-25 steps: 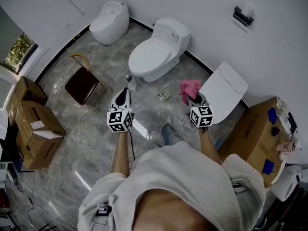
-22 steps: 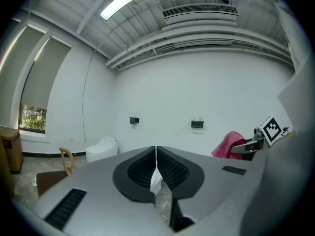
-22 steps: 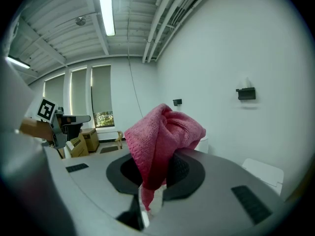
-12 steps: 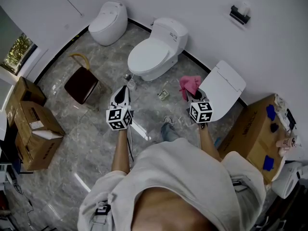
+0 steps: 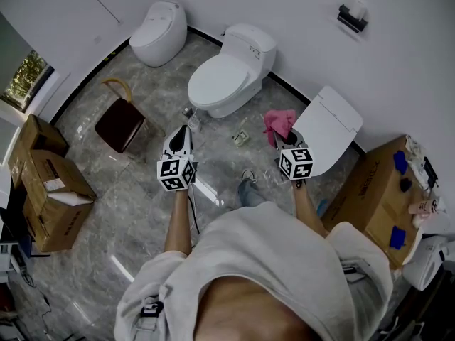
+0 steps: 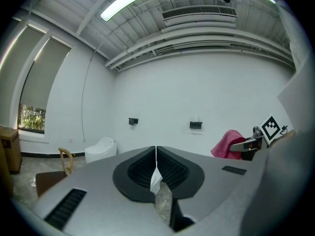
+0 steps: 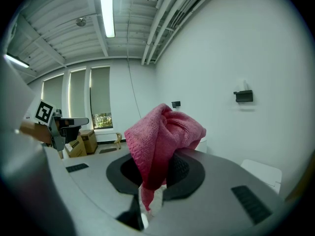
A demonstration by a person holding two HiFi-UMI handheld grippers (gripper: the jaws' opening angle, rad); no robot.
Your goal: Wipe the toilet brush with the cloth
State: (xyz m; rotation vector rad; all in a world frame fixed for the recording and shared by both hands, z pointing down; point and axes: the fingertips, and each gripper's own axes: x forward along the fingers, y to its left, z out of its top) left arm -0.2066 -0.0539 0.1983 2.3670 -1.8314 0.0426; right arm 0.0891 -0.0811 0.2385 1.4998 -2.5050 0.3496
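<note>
My right gripper [image 5: 286, 145] is shut on a pink cloth [image 5: 279, 123], which bunches up over its jaws [image 7: 165, 134]. It is held at waist height in front of a white toilet lid [image 5: 330, 130]. My left gripper [image 5: 182, 135] is level with it on the left and its jaws are shut, with only a thin white sliver [image 6: 155, 176] showing between the pads. A small pale object [image 5: 193, 123] stands on the floor by the middle toilet's base, just past the left gripper's tip; I cannot tell whether it is the toilet brush. The left gripper view shows the cloth [image 6: 227, 142] too.
A white toilet [image 5: 227, 73] stands ahead and another [image 5: 162, 28] at the far left. A brown chair [image 5: 121, 124] is on the left, with cardboard boxes [image 5: 46, 183] beyond it. A large box [image 5: 377, 194] sits at the right. A small item [image 5: 241, 138] lies on the marble floor.
Both grippers have kept nearly the same places. The right gripper with the cloth has drifted slightly away from me; both stay shut.
</note>
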